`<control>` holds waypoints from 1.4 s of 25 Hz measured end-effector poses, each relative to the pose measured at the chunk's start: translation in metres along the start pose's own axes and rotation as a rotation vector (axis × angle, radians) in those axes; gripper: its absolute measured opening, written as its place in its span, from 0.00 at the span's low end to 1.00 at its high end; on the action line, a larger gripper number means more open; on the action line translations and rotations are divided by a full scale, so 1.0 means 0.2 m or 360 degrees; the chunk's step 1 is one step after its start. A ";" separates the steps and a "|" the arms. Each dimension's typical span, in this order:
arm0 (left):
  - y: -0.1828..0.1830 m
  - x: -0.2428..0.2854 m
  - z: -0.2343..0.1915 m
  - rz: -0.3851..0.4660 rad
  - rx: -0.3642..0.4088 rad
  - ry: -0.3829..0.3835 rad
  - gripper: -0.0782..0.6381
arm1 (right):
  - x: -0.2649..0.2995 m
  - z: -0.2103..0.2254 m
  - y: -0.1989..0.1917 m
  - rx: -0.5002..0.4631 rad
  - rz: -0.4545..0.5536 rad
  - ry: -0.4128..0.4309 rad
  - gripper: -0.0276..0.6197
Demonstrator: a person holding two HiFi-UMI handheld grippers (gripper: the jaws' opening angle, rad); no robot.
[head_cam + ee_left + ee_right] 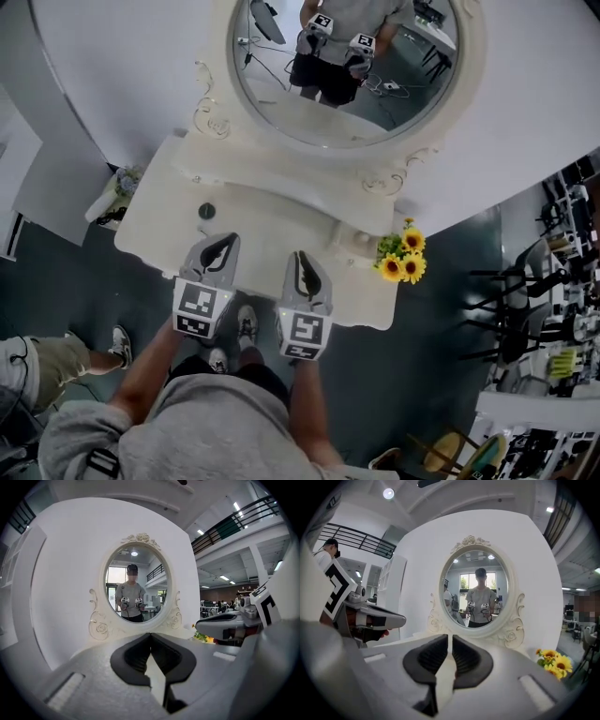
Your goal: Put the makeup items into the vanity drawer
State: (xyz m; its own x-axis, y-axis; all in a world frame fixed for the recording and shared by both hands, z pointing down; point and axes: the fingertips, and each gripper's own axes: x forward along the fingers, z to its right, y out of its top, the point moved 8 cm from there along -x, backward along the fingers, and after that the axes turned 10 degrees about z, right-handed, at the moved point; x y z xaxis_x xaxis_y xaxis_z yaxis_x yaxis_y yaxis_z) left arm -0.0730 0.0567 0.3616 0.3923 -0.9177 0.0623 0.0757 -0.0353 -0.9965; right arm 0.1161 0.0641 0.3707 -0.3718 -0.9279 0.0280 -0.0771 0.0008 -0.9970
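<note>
While standing at the front edge of a white, scroll-carved vanity table [281, 202], holds a grey plastic two-jaw left gripper [228, 241] and a matching right gripper [300, 256] side by side just above that edge, both aimed at the oval white-framed mirror [281, 108]. Presses the left gripper's black ribbed pads [140, 651] together at the tips, with nothing between them. Holds the right gripper's pads [433, 656] barely apart, with only a thin slit between and likewise nothing inside. Carries on each gripper a white marker cube [197, 311] printed with bold black squares, the only print to be made out anywhere and not lettering. Has on the table top, just beyond the left gripper and apart from it, one small dark round item [206, 211], too small to identify as makeup. Cannot place the vanity drawer in any view. Faces a reflection in the mirror glass of a grey shirt, dark shorts and both grippers held up at the chest. Catches the right gripper from the side in the left gripper view, and the left gripper likewise in the right gripper view. Stands near a bunch of yellow sunflowers [403, 258] at the table's right front corner, on a dark grey floor [412, 375], with another person's leg [42, 361] to the left and black chairs [516, 300] well off to the right.
</note>
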 end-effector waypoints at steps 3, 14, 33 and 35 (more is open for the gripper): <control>0.00 -0.10 0.00 -0.0001 0.0005 0.0027 0.12 | -0.05 -0.08 0.00 -0.0004 -0.0002 0.0033 0.07; -0.03 -0.27 -0.02 -0.0008 -0.0010 0.0128 0.12 | -0.08 -0.20 0.00 -0.0034 0.0011 0.0170 0.05; -0.30 -0.35 -0.45 -0.0191 -0.0136 0.0692 0.12 | 0.54 -0.60 -0.23 -0.0125 -0.0175 0.0860 0.05; -0.35 -0.35 -0.49 -0.0222 -0.0157 0.0740 0.12 | 0.60 -0.64 -0.28 -0.0129 -0.0211 0.0917 0.05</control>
State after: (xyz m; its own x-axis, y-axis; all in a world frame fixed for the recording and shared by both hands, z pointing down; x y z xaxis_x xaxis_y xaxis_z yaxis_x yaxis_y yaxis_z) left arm -0.1965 0.0850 0.4221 -0.0678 -0.9802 0.1862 0.0023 -0.1868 -0.9824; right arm -0.0426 0.0007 0.4393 -0.7946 -0.5701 0.2087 -0.2188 -0.0517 -0.9744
